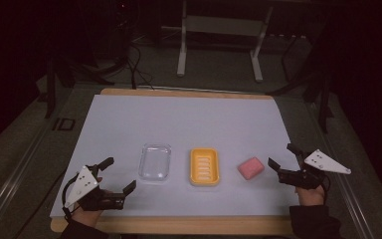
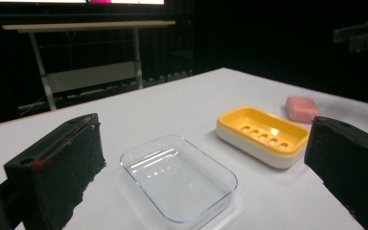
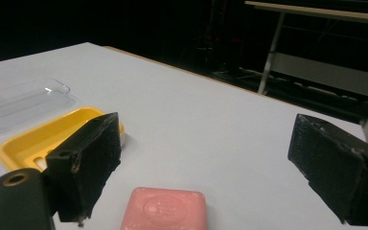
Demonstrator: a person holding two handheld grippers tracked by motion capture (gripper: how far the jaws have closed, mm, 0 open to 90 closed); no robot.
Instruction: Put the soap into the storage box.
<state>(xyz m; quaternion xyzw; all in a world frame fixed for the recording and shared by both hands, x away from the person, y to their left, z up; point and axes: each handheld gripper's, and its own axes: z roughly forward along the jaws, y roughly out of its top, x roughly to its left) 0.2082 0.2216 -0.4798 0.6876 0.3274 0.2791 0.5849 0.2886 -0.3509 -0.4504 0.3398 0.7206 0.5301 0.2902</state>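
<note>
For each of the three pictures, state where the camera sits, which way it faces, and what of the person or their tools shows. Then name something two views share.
High view: above the person's side, facing forward and down on the table; forearms, left hand-held gripper and right hand-held gripper.
Left gripper view: on the left hand-held gripper, across the clear lid toward the yellow soap dish; open jaws.
Right gripper view: low, over the pink soap; open jaws.
Shared: both gripper views show dish, lid, soap.

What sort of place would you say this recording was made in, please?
Probably a lab or test room, not a home: a dim room with cables on the floor, a bare metal frame stand, and a table with a soap and two dishes laid in a row.
</note>
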